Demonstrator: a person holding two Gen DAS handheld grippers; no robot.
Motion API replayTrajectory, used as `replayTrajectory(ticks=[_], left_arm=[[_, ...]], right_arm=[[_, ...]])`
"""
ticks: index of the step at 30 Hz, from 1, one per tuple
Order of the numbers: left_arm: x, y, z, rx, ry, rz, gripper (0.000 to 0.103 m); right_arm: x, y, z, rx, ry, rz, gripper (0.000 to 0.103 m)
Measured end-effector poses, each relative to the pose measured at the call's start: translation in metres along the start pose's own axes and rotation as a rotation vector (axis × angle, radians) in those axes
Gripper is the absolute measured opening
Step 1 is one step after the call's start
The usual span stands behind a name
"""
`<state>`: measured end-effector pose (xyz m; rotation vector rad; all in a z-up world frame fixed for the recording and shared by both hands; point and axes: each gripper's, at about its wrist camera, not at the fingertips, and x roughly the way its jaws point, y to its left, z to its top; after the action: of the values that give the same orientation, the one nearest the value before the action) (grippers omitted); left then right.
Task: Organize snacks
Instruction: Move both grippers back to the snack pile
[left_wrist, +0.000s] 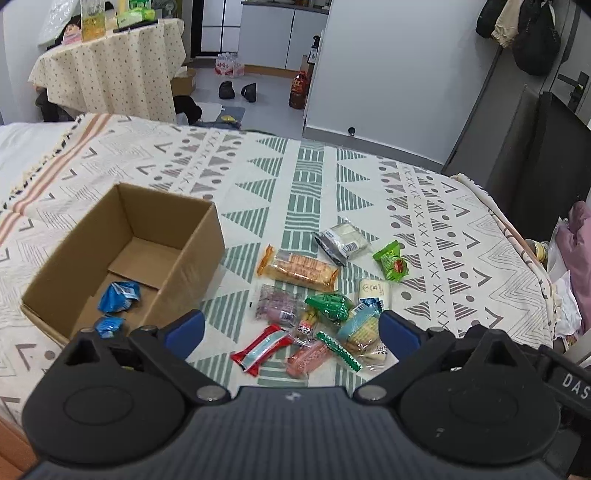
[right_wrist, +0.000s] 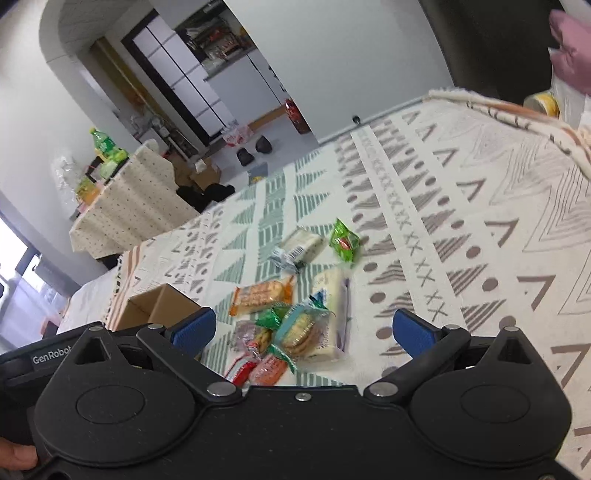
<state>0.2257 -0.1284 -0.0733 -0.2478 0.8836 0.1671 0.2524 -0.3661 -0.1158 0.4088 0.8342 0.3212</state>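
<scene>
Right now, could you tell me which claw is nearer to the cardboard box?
Left. The left claw hangs open right beside the cardboard box, near its front corner. The right claw is open over the snack pile, with the box off to its left.

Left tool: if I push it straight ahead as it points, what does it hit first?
Probably the loose snack pile: the left tool is open over the red packet and pink packet, right of the cardboard box. Depth is uncertain.

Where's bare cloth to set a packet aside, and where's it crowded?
Bare cloth lies beyond the green packet toward the far edge, and right of the snack pile. The cardboard box has room behind its blue packets. Crowded: between box and cream packet.
</scene>
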Motion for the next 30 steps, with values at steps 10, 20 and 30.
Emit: replayTrajectory(ticks=[10,20,30], left_arm=[[0.037,0.011,-0.006,-0.059,0.055,-0.035,0.08],[0.082,0.024,-0.014,-0.064,0.145,-0.034,0.059],[0.119,0.035,-0.02,-0.048,0.2,-0.026,0.054]], right_arm=[[0.034,-0.006,-0.003,0.084,0.082,0.022,0.093],[0.069,-0.017,-0.009,0.227,0.171,0.061,0.067],[0.101,-0.03,-0.019,0.373,0.253,0.111,0.06]])
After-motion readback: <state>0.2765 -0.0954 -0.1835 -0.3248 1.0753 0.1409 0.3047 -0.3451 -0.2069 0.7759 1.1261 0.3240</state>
